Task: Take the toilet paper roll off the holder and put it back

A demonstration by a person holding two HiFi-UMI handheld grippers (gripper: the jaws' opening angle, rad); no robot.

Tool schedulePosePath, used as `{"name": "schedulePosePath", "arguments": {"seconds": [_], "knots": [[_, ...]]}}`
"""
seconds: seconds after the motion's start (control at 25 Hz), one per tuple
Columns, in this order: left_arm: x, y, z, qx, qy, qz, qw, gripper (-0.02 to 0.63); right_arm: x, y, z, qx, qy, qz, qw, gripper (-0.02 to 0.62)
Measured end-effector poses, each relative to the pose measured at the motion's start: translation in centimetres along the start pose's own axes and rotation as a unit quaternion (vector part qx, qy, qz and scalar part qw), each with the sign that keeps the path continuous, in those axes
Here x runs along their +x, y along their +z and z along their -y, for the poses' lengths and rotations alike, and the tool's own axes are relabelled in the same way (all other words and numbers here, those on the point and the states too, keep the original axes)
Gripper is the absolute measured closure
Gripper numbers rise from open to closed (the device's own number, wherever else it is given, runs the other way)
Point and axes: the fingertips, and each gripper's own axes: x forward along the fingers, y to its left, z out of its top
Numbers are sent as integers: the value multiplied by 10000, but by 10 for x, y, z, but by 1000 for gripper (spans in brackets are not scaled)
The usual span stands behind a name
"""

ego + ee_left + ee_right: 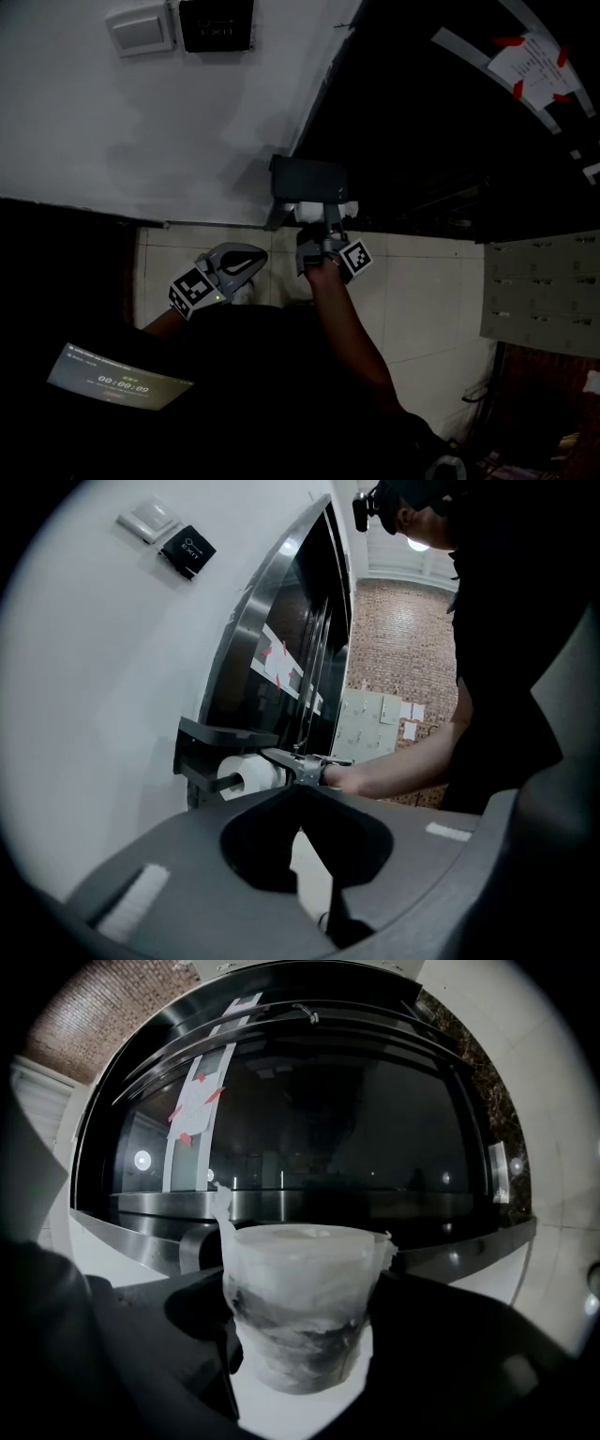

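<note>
Your right gripper (300,1283), jaws clamped on the toilet paper roll (302,1335) between them at the holder (220,735): pull askew and you may jam or tear it; left gripper (300,789) jaws closed, empty.

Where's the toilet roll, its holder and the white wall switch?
Roll (305,1307): right gripper view, middle of its paper side.
Holder (220,733): left gripper view, its dark top shelf.
Switch (141,28): head view, its white plate.
</note>
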Motion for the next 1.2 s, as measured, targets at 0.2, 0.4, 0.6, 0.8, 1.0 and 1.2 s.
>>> {"name": "schedulePosePath", "arguments": {"seconds": [0.2, 0.4, 0.6, 0.8, 1.0, 1.2], "knots": [[-2, 0, -2, -24, 15, 11, 10000, 603, 5, -25, 1, 12, -49, -104, 9999, 173], [-2, 1, -3, -9, 24, 41, 10000, 603, 9, -44, 2, 122, 4, -135, 9998, 173], [-6, 1, -8, -28, 11, 50, 10000, 603, 10, -50, 2, 35, 182, -222, 9996, 172], [-4, 3, -7, -19, -36, 74, 10000, 603, 3, -52, -2, -89, 412, -452, 9981, 164], [-4, 1, -6, -3, -66, 68, 10000, 603, -10, -51, -5, 15, 507, -485, 9975, 164], [-1, 4, -3, 6, -111, 108, 9999, 603, -38, -55, -10, -124, 487, -685, 9964, 164]]}}
